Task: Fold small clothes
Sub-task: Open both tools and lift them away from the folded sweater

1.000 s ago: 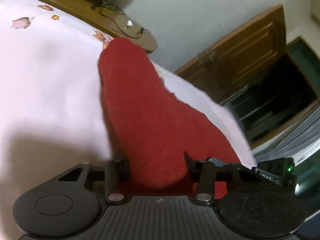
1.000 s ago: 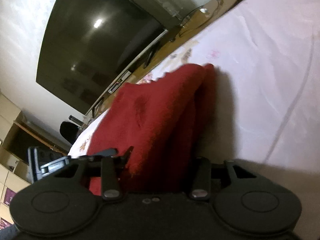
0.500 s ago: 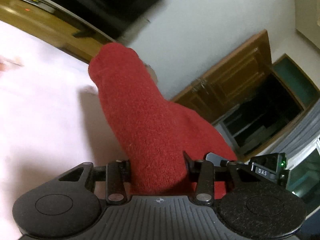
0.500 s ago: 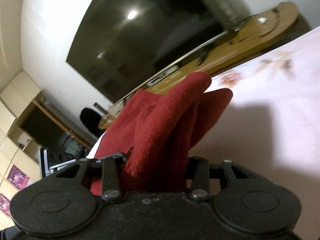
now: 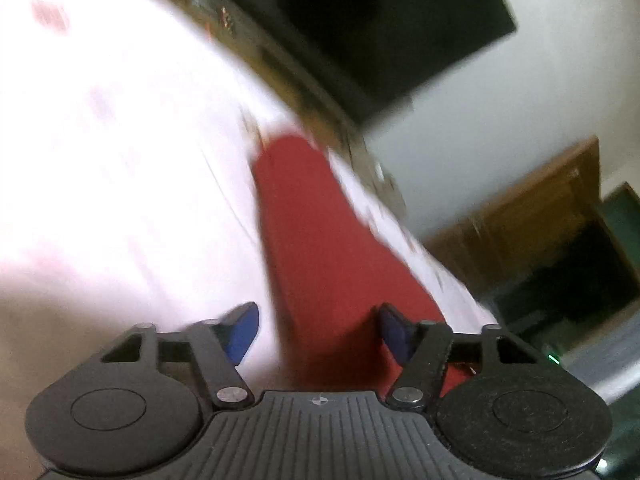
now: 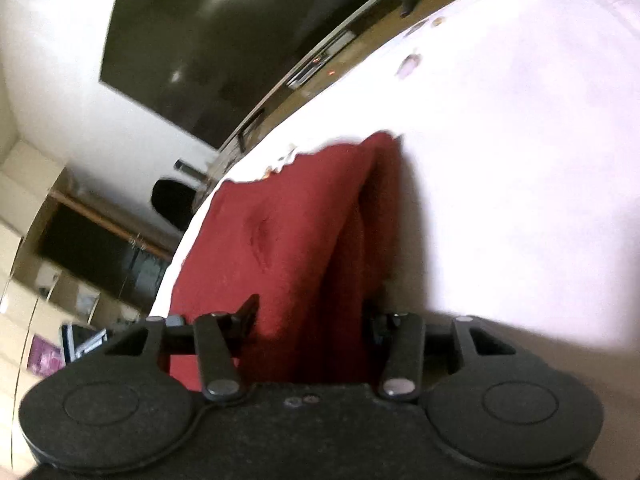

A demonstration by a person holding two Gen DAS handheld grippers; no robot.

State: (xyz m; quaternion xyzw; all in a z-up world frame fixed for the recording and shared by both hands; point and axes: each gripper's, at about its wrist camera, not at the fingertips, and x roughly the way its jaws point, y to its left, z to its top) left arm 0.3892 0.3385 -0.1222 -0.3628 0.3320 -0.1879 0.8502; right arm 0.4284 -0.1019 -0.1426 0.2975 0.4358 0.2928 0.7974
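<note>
Red cloth on a pale pink sheet

We see a plain deep red cloth (image 5: 320,240) on a pale pink sheet (image 6: 520,140) printed with small orange-brown flowers near its far edge, a black screen (image 6: 208,52) on a white wall (image 5: 520,92), brown wooden doors (image 5: 532,216), and blue pads (image 5: 240,332) on our black left gripper (image 5: 316,328).

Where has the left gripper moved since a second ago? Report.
Yes: left gripper swung toward the television; its jaws have just been opening, red cloth between them.
</note>
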